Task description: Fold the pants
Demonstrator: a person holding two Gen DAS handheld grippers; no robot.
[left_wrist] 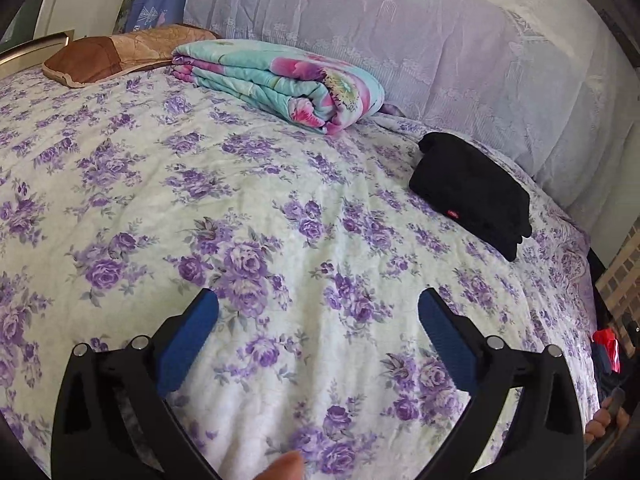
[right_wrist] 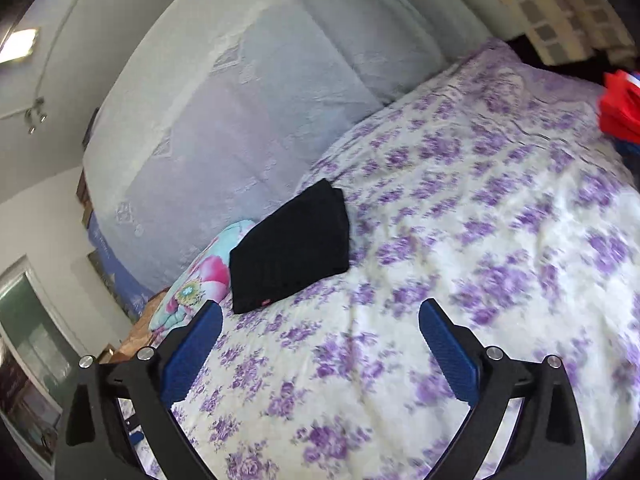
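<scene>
The black pants [left_wrist: 472,192] lie folded into a compact stack on the purple-flowered bedspread [left_wrist: 248,208], a small red tag on their near edge. In the right wrist view the same folded pants [right_wrist: 292,244] rest near the headboard side. My left gripper [left_wrist: 318,304] hovers over bare bedspread well short of the pants, its blue pads wide apart with nothing between them. My right gripper [right_wrist: 320,316] is also open and empty, a short way in front of the pants, tilted in a blurred view.
A folded turquoise floral quilt [left_wrist: 280,80] and a brown pillow [left_wrist: 120,54] lie at the head of the bed. A pale lace-covered headboard [left_wrist: 400,28] runs behind. Red items [right_wrist: 620,104] sit past the bed's far edge. A person's fingers [left_wrist: 604,420] show at the lower right.
</scene>
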